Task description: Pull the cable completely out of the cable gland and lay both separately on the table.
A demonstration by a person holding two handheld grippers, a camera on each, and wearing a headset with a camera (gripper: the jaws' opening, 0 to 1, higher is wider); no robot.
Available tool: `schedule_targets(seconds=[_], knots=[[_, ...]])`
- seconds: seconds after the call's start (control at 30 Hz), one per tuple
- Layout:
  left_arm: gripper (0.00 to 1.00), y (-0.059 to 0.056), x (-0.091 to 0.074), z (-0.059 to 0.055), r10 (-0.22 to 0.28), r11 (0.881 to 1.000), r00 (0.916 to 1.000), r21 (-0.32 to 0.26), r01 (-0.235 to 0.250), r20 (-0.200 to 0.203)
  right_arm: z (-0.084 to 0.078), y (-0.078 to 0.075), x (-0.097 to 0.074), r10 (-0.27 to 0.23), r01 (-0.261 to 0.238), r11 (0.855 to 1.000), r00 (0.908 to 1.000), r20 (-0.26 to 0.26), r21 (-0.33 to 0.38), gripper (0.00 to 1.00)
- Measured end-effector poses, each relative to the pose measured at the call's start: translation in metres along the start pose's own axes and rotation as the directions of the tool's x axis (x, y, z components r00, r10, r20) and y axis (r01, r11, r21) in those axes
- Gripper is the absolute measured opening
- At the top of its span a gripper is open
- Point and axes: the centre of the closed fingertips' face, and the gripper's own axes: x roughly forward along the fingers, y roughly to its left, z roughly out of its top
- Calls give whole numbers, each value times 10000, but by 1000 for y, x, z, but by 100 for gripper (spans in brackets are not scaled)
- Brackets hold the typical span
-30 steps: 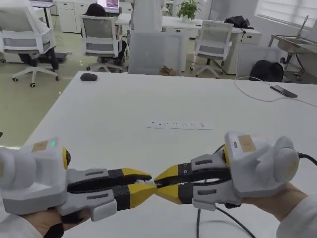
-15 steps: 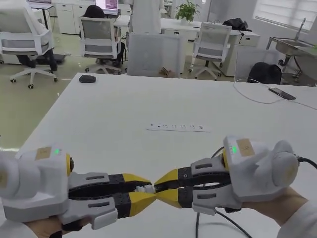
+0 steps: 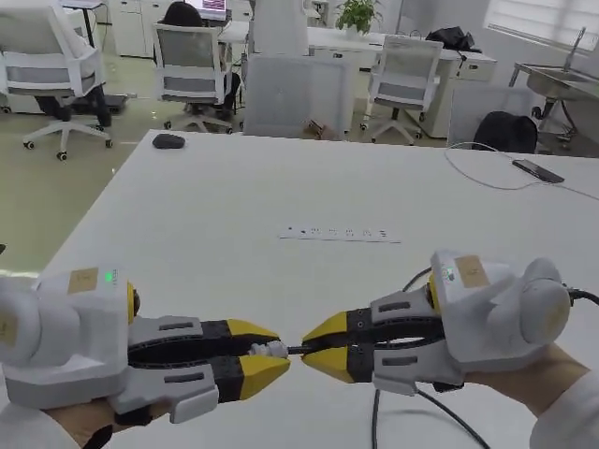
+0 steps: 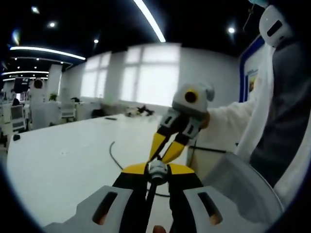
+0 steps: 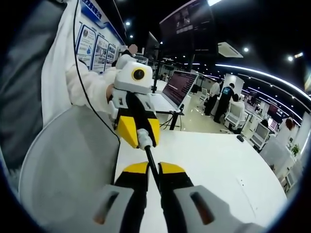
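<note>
Over the white table (image 3: 281, 178), left gripper (image 3: 281, 352) clamping the pale round cable gland (image 3: 270, 350) and right gripper (image 3: 308, 350) clamping the thin black cable (image 3: 296, 350) have drawn apart.

An open-plan office: swivel chairs (image 3: 404, 77), long desks (image 3: 329, 40), a potted plant (image 3: 359, 13) (and a lit monitor (image 3: 213, 7)).

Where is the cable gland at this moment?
Head view, bottom centre: the gland sits in the left gripper tips above the table, the black cable running from it into the right gripper.
</note>
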Motion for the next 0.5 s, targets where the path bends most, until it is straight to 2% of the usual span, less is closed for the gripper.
schedule_targets(seconds=[0.2, 0.5], knots=[[16, 1, -5, 3, 109, 9998, 9996, -140, -106, 241, -10, -6, -10, -239, 240, 9991, 9997, -42, 349, 6], [16, 2, -4, 2, 85, 9999, 9997, -80, -83, 218, -20, -9, -20, -454, 464, 9974, 9988, -186, 553, 6]])
